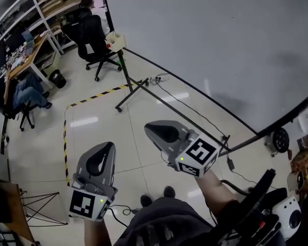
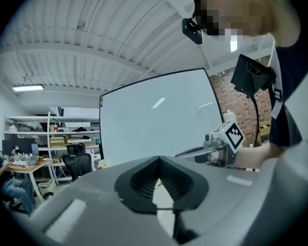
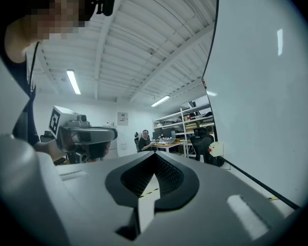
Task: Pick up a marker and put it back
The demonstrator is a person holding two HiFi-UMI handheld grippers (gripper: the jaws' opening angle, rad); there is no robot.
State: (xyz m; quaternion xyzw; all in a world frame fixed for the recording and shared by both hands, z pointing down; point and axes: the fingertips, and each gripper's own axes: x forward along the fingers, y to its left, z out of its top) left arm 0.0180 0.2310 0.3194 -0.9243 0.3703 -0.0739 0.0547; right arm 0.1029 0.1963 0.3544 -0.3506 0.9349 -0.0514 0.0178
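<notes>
Both grippers hang in front of the whiteboard (image 1: 210, 40), well apart from it. The left gripper (image 1: 108, 148) has its jaws pressed together on nothing, and the right gripper (image 1: 150, 128) is clenched the same way, empty. The only trace of a marker is a red speck in the small beige box (image 1: 115, 39) fixed at the whiteboard's lower left corner, far ahead of both jaw tips. It is too small to tell for certain. The right gripper view shows that box (image 3: 215, 148) just beside the whiteboard's bottom edge, its contents unclear.
</notes>
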